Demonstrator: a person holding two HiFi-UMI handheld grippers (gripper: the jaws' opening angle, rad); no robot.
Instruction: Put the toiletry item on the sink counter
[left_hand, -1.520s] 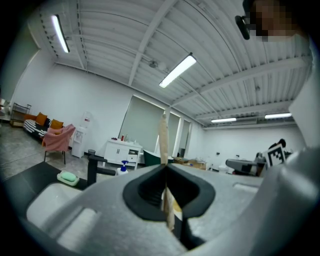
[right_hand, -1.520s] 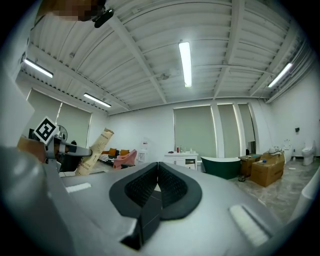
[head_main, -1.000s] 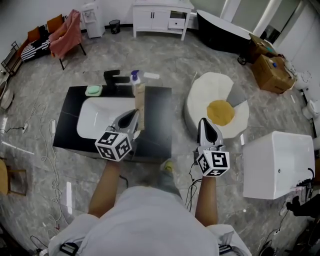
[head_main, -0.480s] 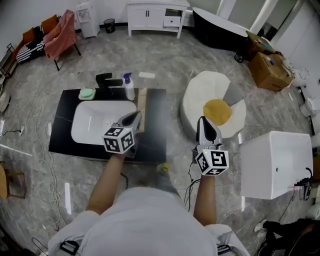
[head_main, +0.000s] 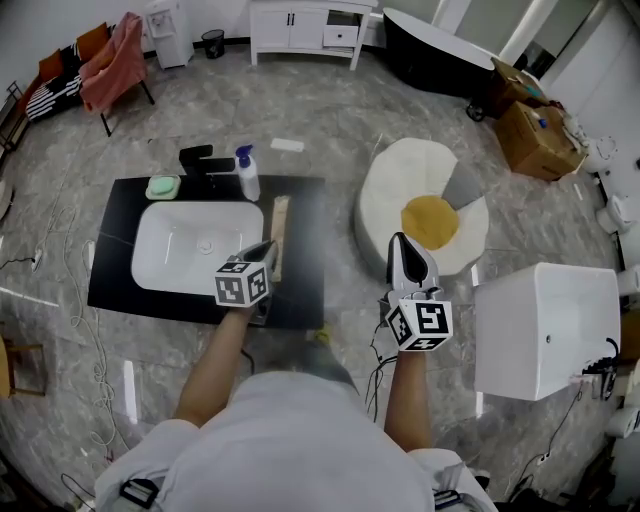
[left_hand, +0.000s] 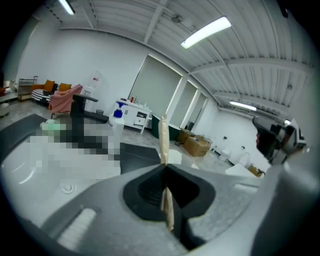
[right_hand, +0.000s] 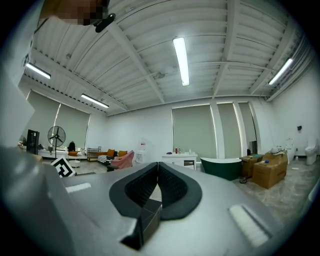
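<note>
counter (head_main: 305, 245): glossy black slab, one white rounded basin (head_main: 190, 250)
left gripper (head_main: 265, 250): clamped on one thin flat tan strip (head_main: 281, 220), jutting ahead
right gripper (head_main: 401, 242): jaws together, empty

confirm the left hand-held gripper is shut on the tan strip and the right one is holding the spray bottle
Not quite. The right hand-held gripper holds nothing: the right gripper view shows its jaws together and empty. The spray bottle stands at the back of the counter. The left hand-held gripper is indeed shut on the tan strip.
</note>
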